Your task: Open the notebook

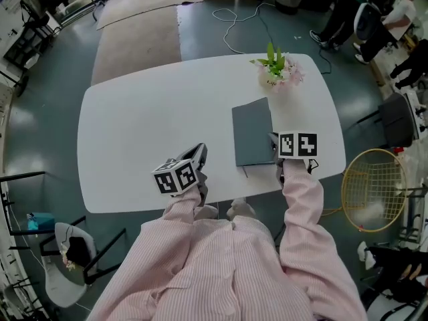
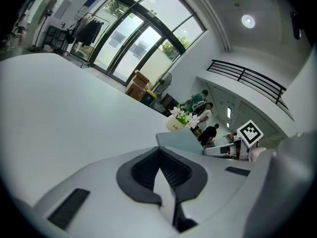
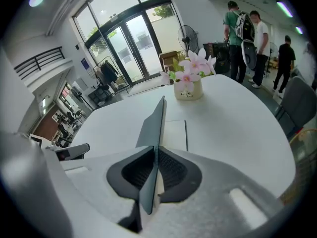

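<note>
Grey notebook (image 1: 253,132) lies on the white worktop (image 1: 147,126), at about 3 o'clock from the worktop's centre, long side running from 12 to 6. A pot of pink and white flowers (image 1: 274,75) stands just beyond its far end, at roughly 1 o'clock from the centre.

Right gripper (image 1: 276,154): at the notebook's near right corner. Its own view shows both dark pads pressed onto the grey cover (image 3: 153,133), which runs edge-on between them. The cover is tilted up off the book block. A pale inner page (image 3: 174,133) is exposed and lies flat at the cover's 3 o'clock side. Notebook is partly open.

Left gripper (image 1: 199,154): at about 6 o'clock from the worktop's centre, near the person's edge and well apart from the notebook. It points toward 1 o'clock. The jaws meet at the tips, with nothing between them and only bare worktop beyond.

A racket (image 1: 374,189) rests on the floor off the worktop's 4 o'clock corner.
</note>
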Tool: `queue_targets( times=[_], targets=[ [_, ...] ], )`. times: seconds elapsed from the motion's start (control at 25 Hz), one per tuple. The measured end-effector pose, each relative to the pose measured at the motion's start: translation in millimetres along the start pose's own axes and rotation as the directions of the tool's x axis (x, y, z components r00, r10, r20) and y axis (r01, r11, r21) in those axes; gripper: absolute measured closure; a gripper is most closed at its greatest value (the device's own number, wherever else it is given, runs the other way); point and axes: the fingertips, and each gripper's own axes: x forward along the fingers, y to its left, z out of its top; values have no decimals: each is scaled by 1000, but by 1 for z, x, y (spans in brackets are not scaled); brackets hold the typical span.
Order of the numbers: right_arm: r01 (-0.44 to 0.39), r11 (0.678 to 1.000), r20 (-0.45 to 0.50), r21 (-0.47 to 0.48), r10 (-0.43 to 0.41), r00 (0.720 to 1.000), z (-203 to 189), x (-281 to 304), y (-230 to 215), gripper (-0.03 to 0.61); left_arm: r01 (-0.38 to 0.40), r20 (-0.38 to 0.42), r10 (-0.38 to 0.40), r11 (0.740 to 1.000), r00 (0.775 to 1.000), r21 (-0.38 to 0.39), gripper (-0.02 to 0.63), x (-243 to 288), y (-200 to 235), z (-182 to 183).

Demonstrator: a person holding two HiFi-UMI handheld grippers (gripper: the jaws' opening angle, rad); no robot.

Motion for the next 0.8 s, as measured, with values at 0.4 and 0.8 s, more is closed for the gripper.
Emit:
queue_targets(
  times=[0.4, 0.8],
  targets=[
    [74, 996, 80, -39, -71, 994, 13, -11, 51, 546, 76, -15, -75, 997, 997, 33, 615, -30, 20, 13],
    [124, 989, 136, -85, -111, 984, 19, -7, 101, 545, 93, 27, -95, 993, 995, 69, 615, -66, 44, 36]
  ],
)
